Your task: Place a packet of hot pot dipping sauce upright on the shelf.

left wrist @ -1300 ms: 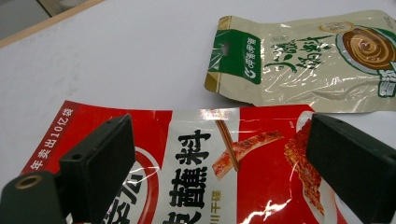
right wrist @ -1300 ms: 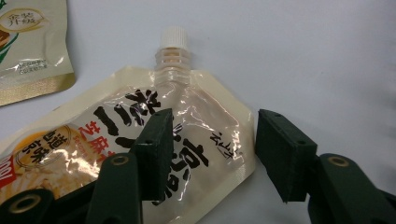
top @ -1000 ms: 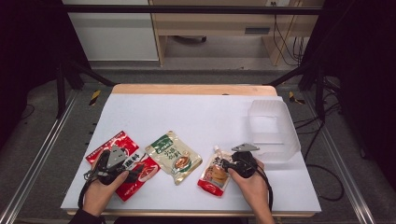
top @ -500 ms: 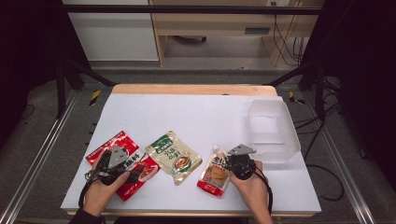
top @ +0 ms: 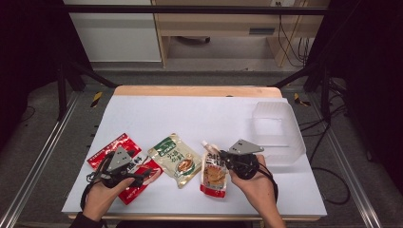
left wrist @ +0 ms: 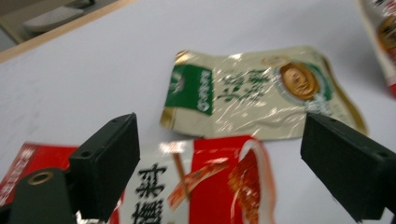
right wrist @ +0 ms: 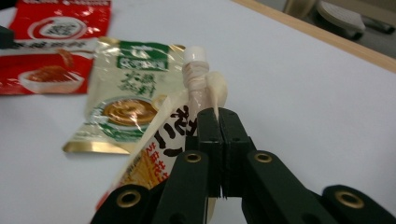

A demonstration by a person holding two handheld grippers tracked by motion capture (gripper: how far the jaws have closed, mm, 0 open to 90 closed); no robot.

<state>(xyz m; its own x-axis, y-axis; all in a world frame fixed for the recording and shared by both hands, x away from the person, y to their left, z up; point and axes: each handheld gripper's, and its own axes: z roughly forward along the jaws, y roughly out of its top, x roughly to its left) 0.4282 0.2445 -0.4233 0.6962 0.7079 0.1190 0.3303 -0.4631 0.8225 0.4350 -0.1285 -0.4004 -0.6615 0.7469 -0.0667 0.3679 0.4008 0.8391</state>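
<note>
R gripper (right wrist: 218,122): jaws just closed, pinching spouted pouch (right wrist: 187,116) by its top edge
L gripper (left wrist: 219,158): jaws wide, over red sachet (left wrist: 210,182)

bright, even overhead light on the table; dark surroundings; left gripper view blurred.

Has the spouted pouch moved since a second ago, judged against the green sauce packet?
Yes. The spouted pouch, pinched near its cap by the right gripper, has tipped up at its spout end, while the green sauce packet lies unchanged.
</note>
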